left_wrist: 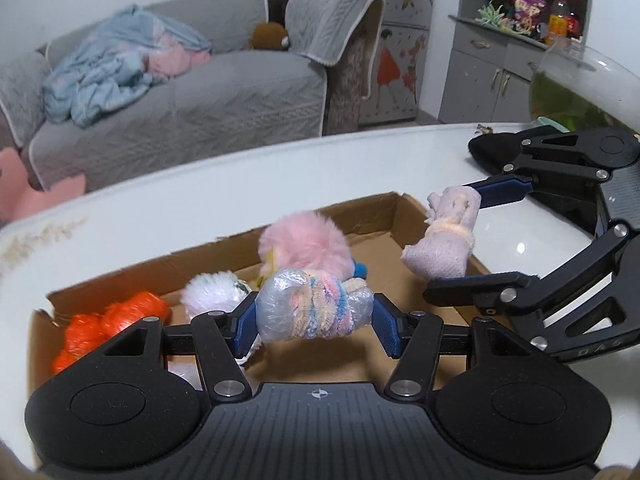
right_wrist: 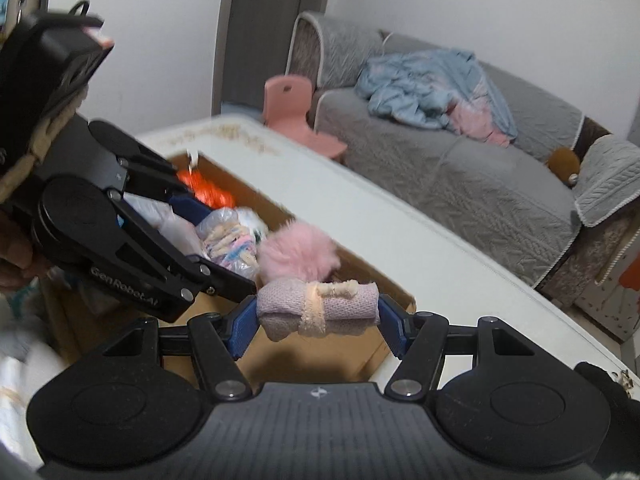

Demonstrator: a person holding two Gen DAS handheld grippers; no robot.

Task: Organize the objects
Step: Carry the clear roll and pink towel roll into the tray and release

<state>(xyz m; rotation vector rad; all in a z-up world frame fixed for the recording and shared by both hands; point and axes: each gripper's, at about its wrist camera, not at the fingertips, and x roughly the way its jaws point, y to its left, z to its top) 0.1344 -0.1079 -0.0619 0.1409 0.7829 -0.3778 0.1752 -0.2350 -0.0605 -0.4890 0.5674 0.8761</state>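
Observation:
An open cardboard box (left_wrist: 372,210) sits on the white table (left_wrist: 200,208) and holds a pink fluffy ball (left_wrist: 308,240), a white fluffy ball (left_wrist: 208,294) and an orange plastic bundle (left_wrist: 108,328). My left gripper (left_wrist: 316,322) hangs over the box, shut on a plastic-wrapped pastel sock bundle (left_wrist: 312,306). My right gripper (right_wrist: 318,320) is shut on a rolled lilac sock (right_wrist: 320,308) above the box's corner (right_wrist: 400,304). In the left wrist view the lilac sock (left_wrist: 444,236) and right gripper (left_wrist: 452,236) hover over the box's right edge. The left gripper (right_wrist: 224,236) shows over the box with the pastel bundle (right_wrist: 232,240).
A grey sofa (left_wrist: 192,92) with a blue blanket (left_wrist: 116,64) stands beyond the table. A pink child's chair (right_wrist: 300,116) is by the sofa's end. A glass fishbowl (left_wrist: 580,84) rests at the table's far right, with a cabinet of bottles (left_wrist: 520,20) behind it.

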